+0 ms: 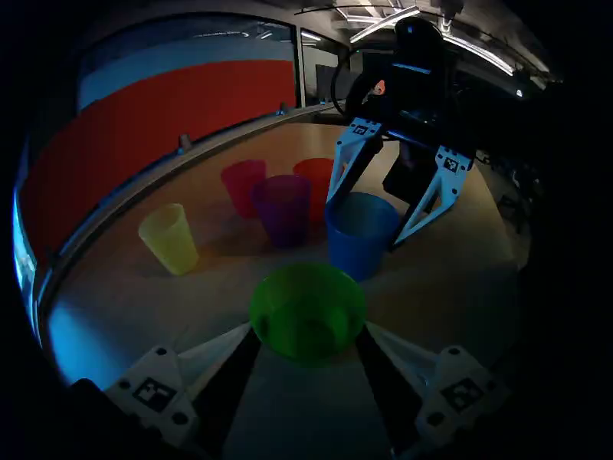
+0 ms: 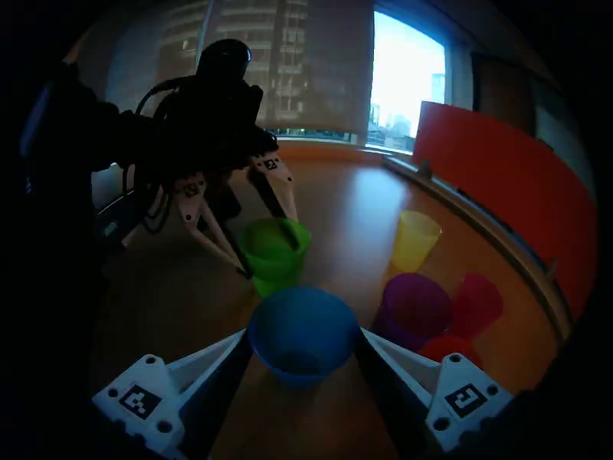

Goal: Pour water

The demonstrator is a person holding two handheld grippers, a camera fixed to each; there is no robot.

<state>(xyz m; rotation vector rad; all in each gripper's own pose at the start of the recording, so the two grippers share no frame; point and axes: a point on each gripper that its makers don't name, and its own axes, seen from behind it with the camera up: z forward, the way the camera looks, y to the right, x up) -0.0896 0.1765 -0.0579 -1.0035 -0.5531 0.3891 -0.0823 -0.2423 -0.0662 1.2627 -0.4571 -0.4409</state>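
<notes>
Gripping the green cup [image 1: 308, 310] between both fingers of my left gripper [image 1: 308, 331], I am holding it upright at 6 o'clock in the left gripper view. My right gripper [image 2: 303, 339] is clamping the blue cup [image 2: 303, 330] the same way, a finger pressing on each side, at 6 o'clock in the right gripper view.

The two held cups are sitting near each other over the wooden table [image 1: 429, 276]. From the green one, the blue one is lying at about 1 o'clock, close but not touching. I cannot tell whether either base is resting on the wood or hanging just above it.

The spare cups are standing apart from this. The yellow cup [image 1: 170, 238] is at 10 o'clock, and the pink cup [image 1: 244, 186], the purple cup [image 1: 282, 208] and the red cup [image 1: 314, 188] are clustered around 11 to 12 o'clock.

As I am judging it, the grasping is done on both sides and the pouring itself is not yet begun: neither rim is tipping, and no stream is showing. The light is too dim for me to say which cup is carrying water. What is left is bringing one rim over the other mouth, tilting slowly, then setting both down.
</notes>
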